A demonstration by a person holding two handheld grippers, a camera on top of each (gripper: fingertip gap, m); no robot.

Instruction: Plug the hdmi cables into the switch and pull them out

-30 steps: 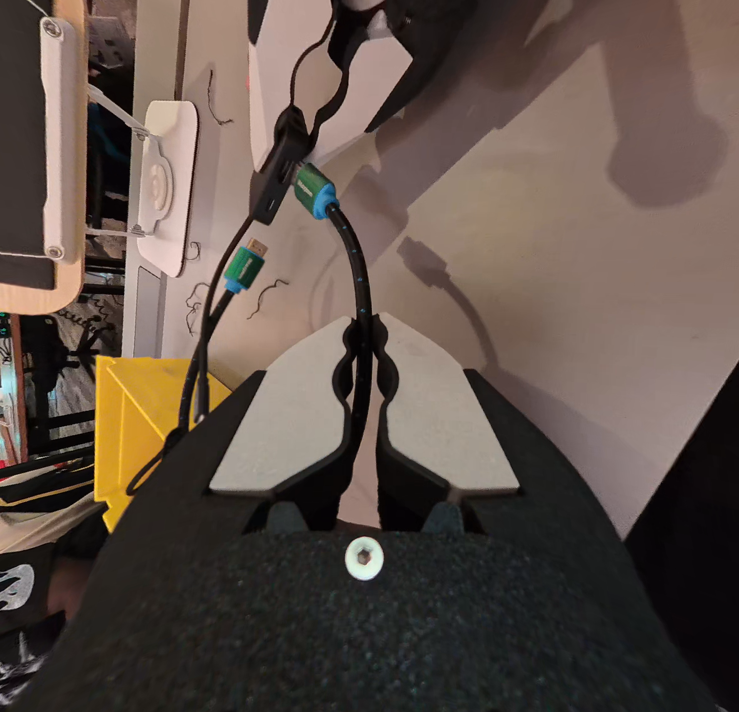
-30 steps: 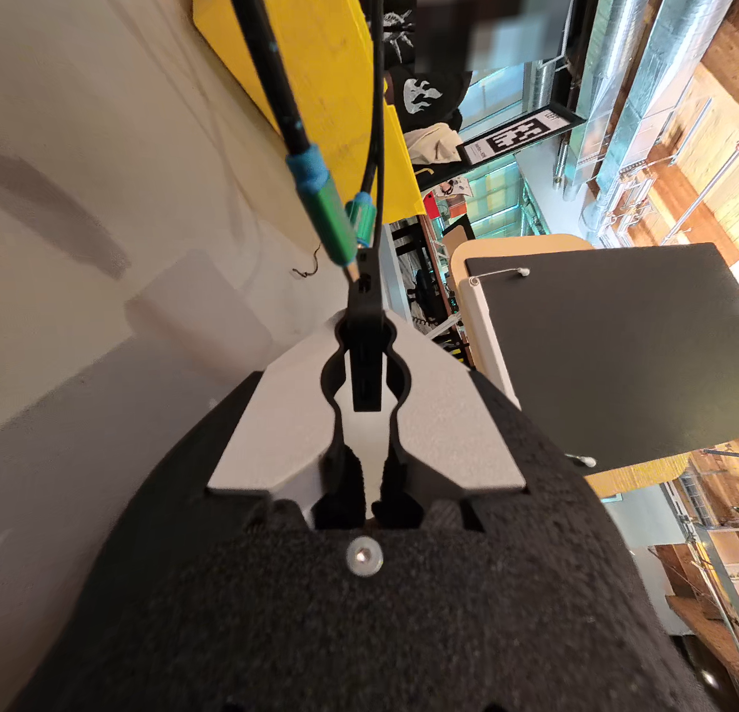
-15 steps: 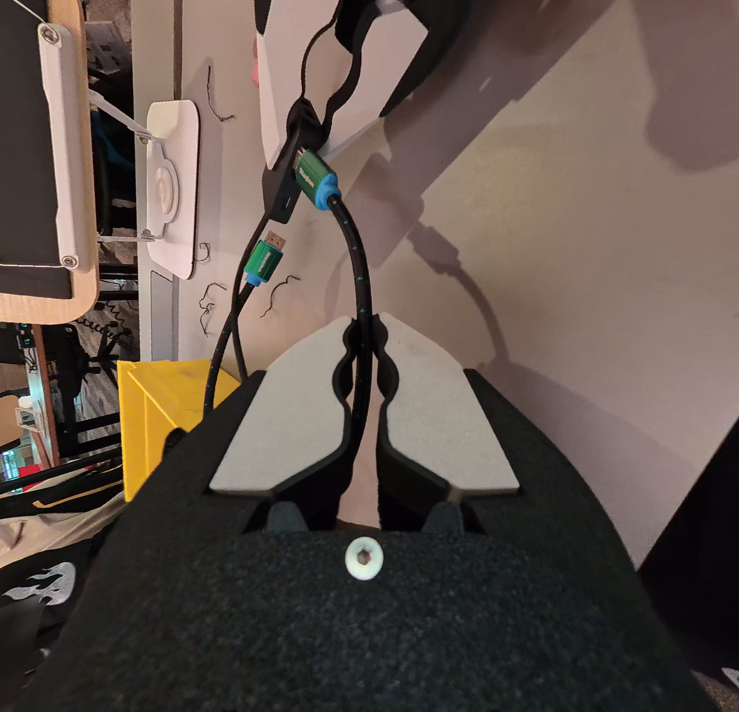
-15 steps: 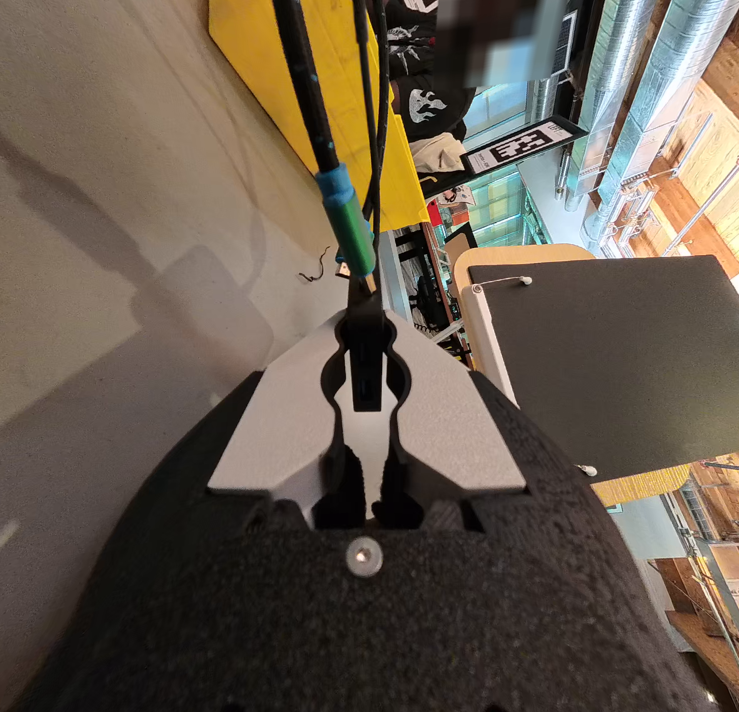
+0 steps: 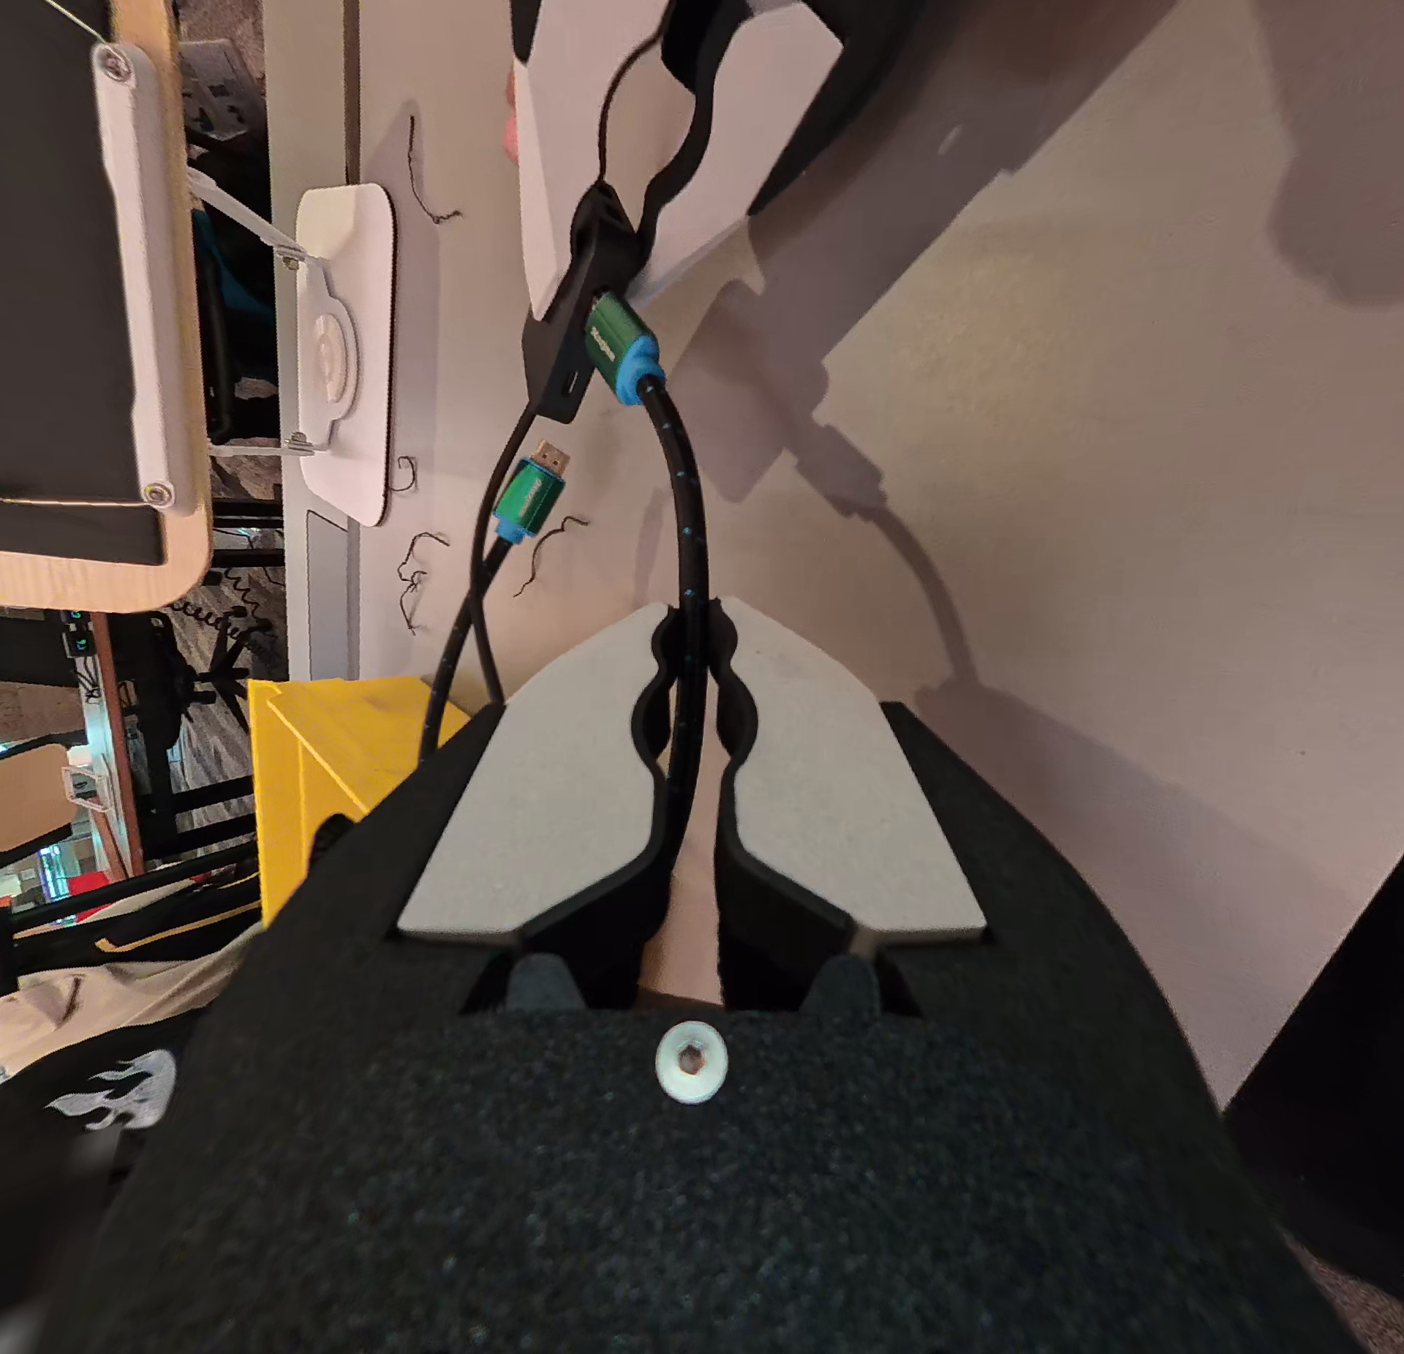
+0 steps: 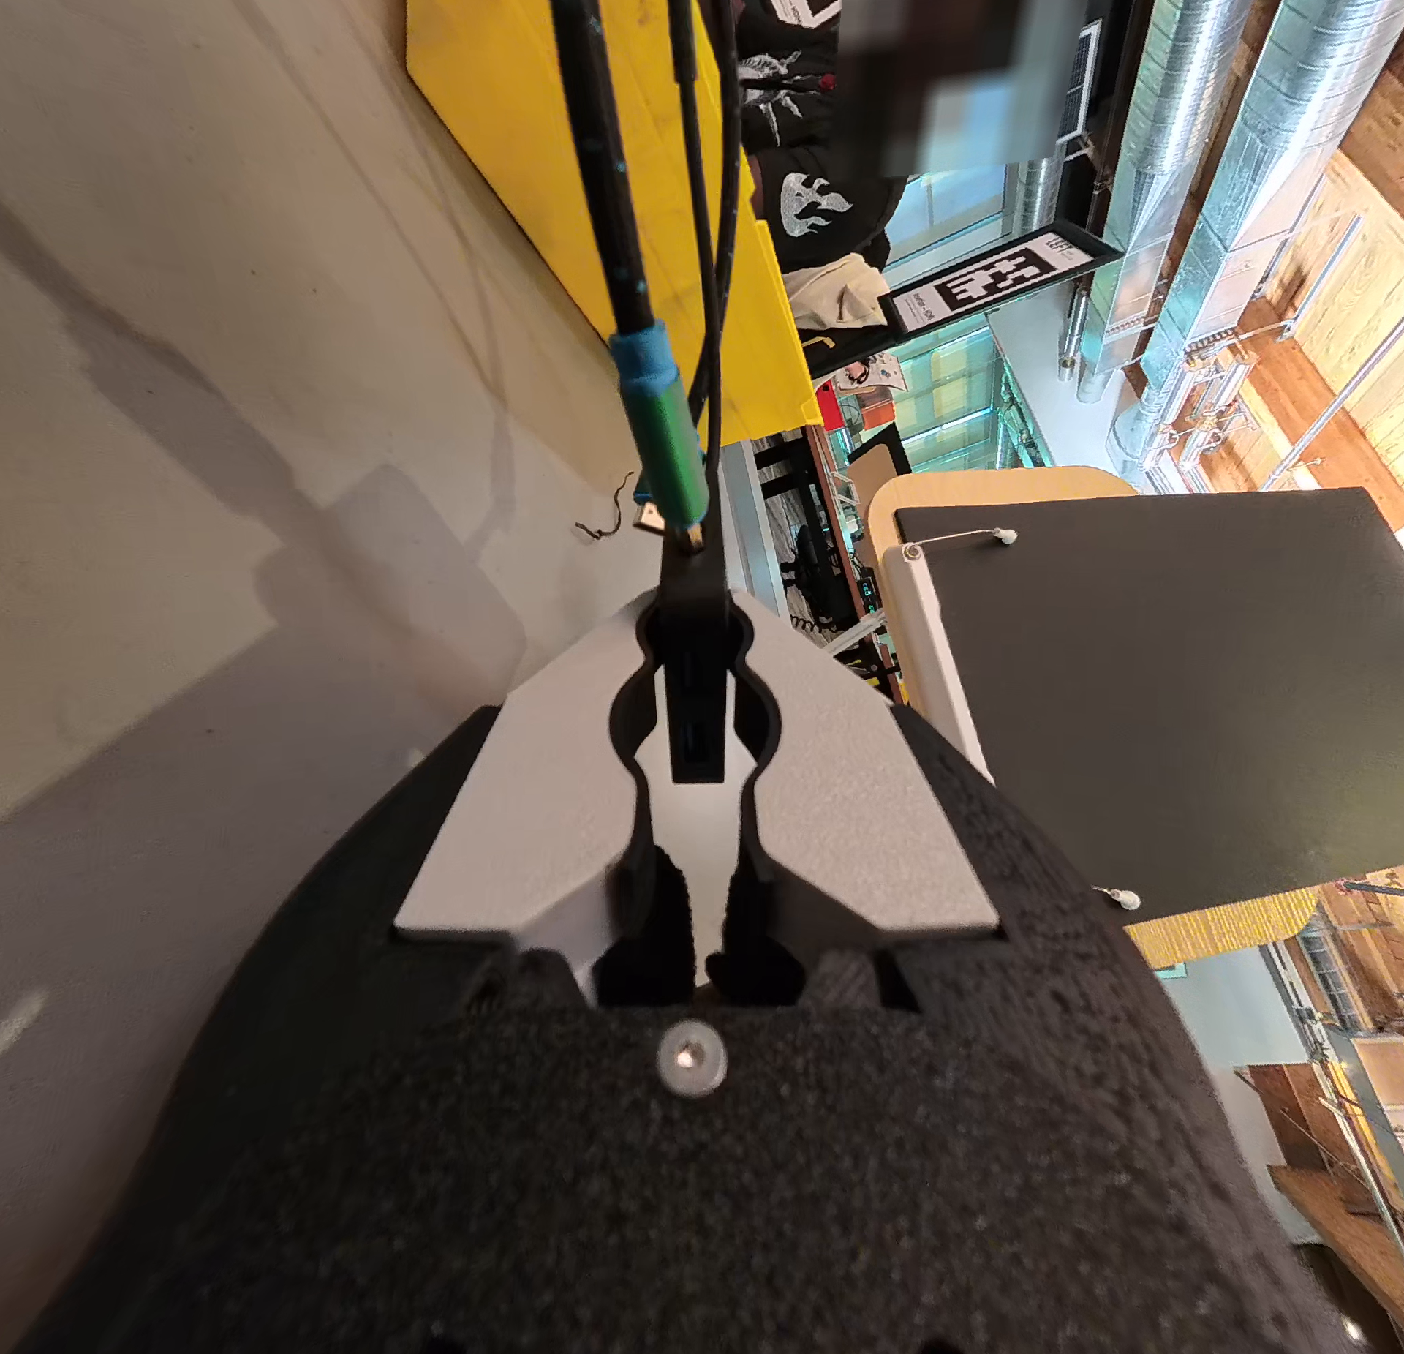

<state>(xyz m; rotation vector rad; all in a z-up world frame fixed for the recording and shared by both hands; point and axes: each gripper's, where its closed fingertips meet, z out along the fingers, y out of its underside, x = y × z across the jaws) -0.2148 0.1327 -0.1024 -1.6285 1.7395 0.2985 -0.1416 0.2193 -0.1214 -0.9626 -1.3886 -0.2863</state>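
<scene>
In the left wrist view, the left gripper [image 5: 690, 618] pinches the cable [image 5: 687, 497] well behind its green plug [image 5: 619, 345], which sits at the switch [image 5: 577, 314], apparently to steer it; a spare plug [image 5: 532, 493] dangles free. In the right wrist view, the right gripper [image 6: 695, 618] clamps the switch [image 6: 693, 679] to brace it against the plug [image 6: 665, 436] at its port.

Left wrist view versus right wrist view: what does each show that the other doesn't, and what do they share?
Only the left wrist view shows the left tool shut on the braided cable, and a white stand.

Only the right wrist view shows the switch's end port and overhead ducts.

Both show the green plug at the switch, the loose second plug, and the yellow bin.
</scene>
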